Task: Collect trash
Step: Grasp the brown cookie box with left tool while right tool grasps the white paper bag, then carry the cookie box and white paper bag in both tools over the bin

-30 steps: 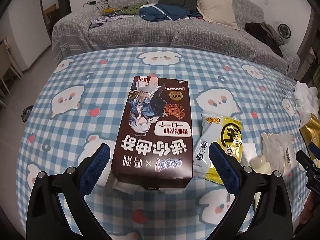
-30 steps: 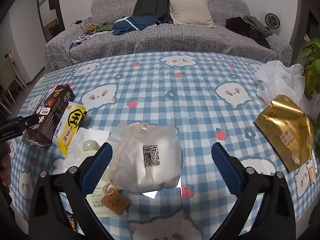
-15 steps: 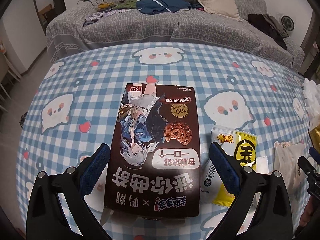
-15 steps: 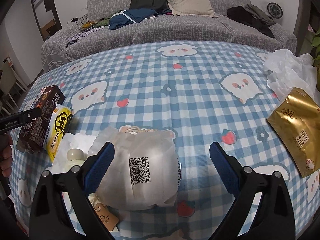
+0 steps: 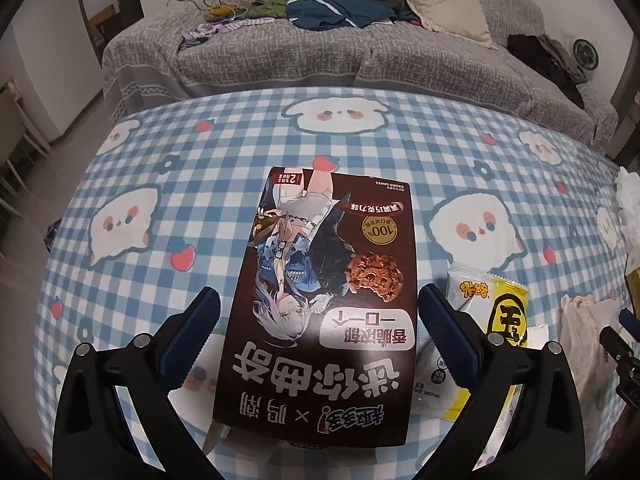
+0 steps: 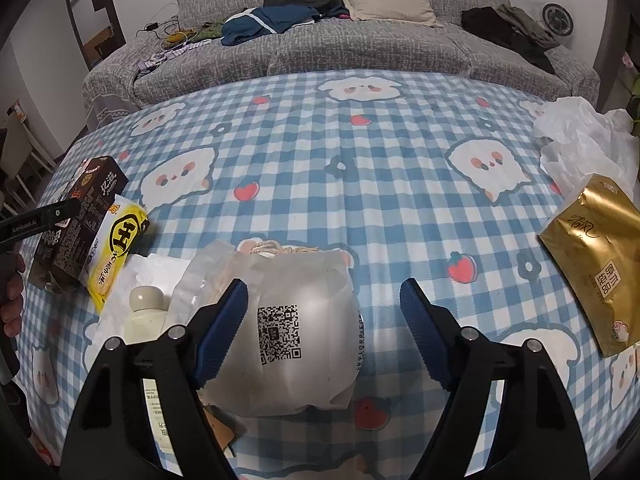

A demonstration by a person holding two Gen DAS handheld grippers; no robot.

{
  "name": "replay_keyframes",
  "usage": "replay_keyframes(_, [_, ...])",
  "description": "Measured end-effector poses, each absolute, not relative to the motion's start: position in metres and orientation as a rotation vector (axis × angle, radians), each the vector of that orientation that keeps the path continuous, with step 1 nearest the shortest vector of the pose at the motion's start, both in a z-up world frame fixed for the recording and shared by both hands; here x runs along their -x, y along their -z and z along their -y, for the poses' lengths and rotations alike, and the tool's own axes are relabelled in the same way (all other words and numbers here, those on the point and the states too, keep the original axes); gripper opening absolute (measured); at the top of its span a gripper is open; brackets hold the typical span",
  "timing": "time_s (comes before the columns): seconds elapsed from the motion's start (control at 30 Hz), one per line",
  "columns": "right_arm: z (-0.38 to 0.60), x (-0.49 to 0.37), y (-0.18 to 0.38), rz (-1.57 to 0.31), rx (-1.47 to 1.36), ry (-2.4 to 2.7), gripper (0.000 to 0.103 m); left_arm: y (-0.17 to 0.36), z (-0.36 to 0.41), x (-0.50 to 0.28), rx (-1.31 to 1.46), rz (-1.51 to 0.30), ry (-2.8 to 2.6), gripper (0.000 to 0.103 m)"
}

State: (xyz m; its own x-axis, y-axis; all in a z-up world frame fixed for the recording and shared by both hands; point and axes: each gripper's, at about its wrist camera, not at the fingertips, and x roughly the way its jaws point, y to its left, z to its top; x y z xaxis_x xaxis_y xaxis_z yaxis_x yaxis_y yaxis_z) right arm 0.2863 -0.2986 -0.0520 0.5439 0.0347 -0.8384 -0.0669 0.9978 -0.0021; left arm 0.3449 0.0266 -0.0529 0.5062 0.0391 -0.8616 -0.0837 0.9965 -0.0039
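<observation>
A brown cookie box (image 5: 328, 280) lies flat on the checked tablecloth (image 5: 200, 184). My left gripper (image 5: 319, 294) stands open astride it; the right pad is at the box's edge and the left pad is a little off it. In the right wrist view a white drawstring bag with a QR code (image 6: 288, 320) sits between the jaws of my right gripper (image 6: 323, 286), which are closing. The left pad touches the bag and the right pad is still apart from it. The cookie box (image 6: 80, 220) shows again at the far left there.
A yellow snack packet (image 6: 116, 240), a white bottle (image 6: 146, 308) and paper lie between box and bag. A gold tissue pack (image 6: 596, 264) and a crumpled white plastic bag (image 6: 580, 140) sit at the right. A grey sofa (image 6: 360, 48) stands behind the table.
Both grippers came forward and down, so box and bag now lie deeper between the fingers. The right jaws have narrowed around the bag. The left jaws kept their width.
</observation>
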Motion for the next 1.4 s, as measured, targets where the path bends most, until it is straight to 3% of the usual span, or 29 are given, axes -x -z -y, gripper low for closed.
replay_keyframes(0.23, [0.299, -0.287, 0.056, -1.021, 0.03, -0.074, 0.069, 0.066, -0.022, -0.35, 0.032, -1.086, -0.065, 0.097])
replay_keyframes(0.6, [0.299, -0.287, 0.057, -1.047, 0.012, -0.098, 0.03, 0.06, -0.022, -0.343, 0.044, -1.067, -0.069, 0.091])
replay_keyframes(0.87, [0.3, -0.28, 0.054, -1.047, 0.01, -0.087, 0.016, 0.047, -0.021, -0.324, 0.055, -1.035, -0.081, 0.091])
replay_keyframes(1.4, [0.297, -0.236, 0.022, -0.97, -0.003, -0.07, 0.012, 0.015, -0.013, -0.261, 0.067, -0.994, -0.087, 0.091])
